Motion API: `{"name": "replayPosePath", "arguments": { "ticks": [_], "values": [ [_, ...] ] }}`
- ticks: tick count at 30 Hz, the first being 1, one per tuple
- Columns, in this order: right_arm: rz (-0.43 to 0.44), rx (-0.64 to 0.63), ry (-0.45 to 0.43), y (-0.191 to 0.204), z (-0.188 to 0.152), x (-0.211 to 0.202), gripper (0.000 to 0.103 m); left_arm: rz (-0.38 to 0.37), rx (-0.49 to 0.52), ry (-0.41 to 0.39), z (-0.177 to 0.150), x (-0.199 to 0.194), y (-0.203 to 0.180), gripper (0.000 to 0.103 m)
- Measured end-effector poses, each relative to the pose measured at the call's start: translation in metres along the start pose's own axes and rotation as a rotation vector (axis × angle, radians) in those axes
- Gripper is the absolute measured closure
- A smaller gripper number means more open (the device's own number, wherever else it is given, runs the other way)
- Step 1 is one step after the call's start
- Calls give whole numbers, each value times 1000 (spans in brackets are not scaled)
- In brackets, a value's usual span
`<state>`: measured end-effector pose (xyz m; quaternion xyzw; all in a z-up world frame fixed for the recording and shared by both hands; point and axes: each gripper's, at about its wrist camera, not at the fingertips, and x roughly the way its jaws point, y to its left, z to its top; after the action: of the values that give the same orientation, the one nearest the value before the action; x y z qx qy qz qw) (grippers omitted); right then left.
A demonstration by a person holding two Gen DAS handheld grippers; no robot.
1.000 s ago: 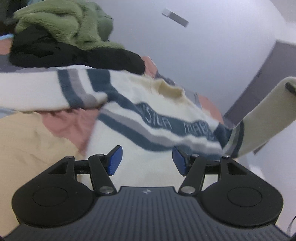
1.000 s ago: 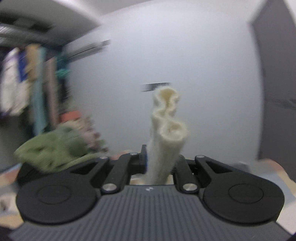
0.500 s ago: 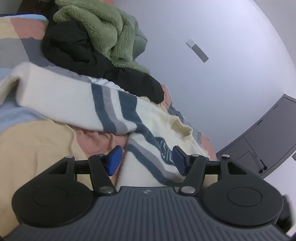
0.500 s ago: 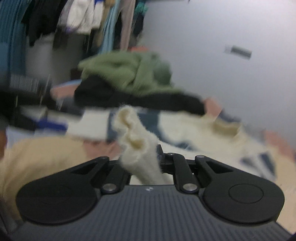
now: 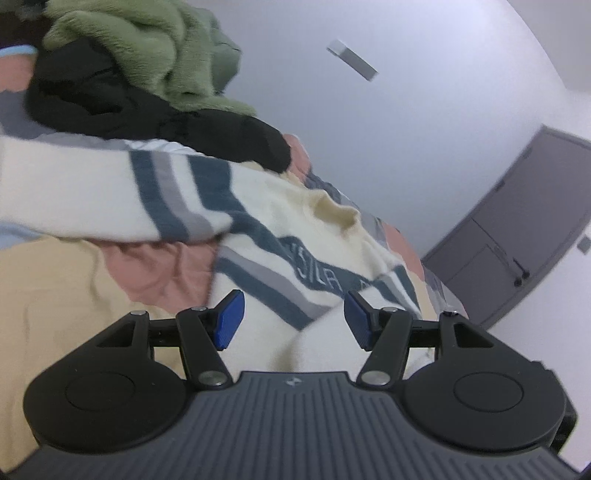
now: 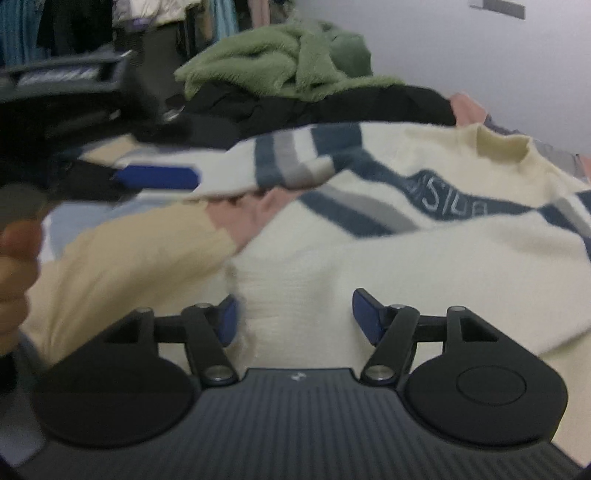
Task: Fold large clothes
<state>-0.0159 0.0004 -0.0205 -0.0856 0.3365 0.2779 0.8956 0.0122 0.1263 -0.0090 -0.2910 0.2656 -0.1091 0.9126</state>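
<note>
With the cream striped sweater point(image 6: 424, 236) spread on the bed point(image 6: 122, 254) just ahead of both tongs, my right tongs point(image 6: 293, 317), their jaws just opened off the sleeve, and left tongs point(image 5: 293, 319) gape empty; I should square that sleeve before regripping.

Plain pale wall point(image 5: 406, 122) ahead of the tool, carrying a small grey plate point(image 5: 352, 60). Grey door point(image 5: 517, 229) with a dark handle stands ahead and right. Bed cover point(image 6: 140, 243) in beige, pink and blue patches lies below. Hanging clothes point(image 6: 74, 22) fill the far left.
</note>
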Motion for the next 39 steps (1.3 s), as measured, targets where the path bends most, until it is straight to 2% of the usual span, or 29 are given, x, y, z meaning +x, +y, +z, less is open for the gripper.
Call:
{"name": "replayPosePath", "arguments": {
  "ticks": [3,6,8,11,16,20,22,25,29,33,36,39],
  "values": [
    [1,-17,27,0,-7,-12,38,-8,30,25,-7,5,-9,38],
    [18,38,44,-11,-11,-30,38,-8,56,59,-18,13,-17,39],
    [32,77,26,-22,-16,-43,38,-10,75,84,-24,20,-22,39],
    [-7,171,14,-45,-22,-49,38,6,105,119,-33,32,-29,39],
    [-127,365,-15,-97,-25,-39,38,54,157,162,-42,57,-36,39],
    [-194,375,-62,-119,-21,-26,39,100,205,212,-49,78,-39,39],
    [-189,388,-55,-125,-22,-16,40,145,231,256,-56,91,-39,39],
    [-202,407,-22,-128,-31,-1,42,158,213,302,-64,100,-34,39],
    [-258,349,-7,-116,-39,7,42,167,207,292,-66,100,-34,39],
    [-249,385,-9,-120,-41,4,41,165,168,256,-62,92,-31,38],
    [-242,421,-5,-124,-45,3,41,153,110,190,-54,77,-27,38],
    [-230,466,-1,-126,-49,1,41,180,44,113,-43,64,-16,38]
  ]
}}
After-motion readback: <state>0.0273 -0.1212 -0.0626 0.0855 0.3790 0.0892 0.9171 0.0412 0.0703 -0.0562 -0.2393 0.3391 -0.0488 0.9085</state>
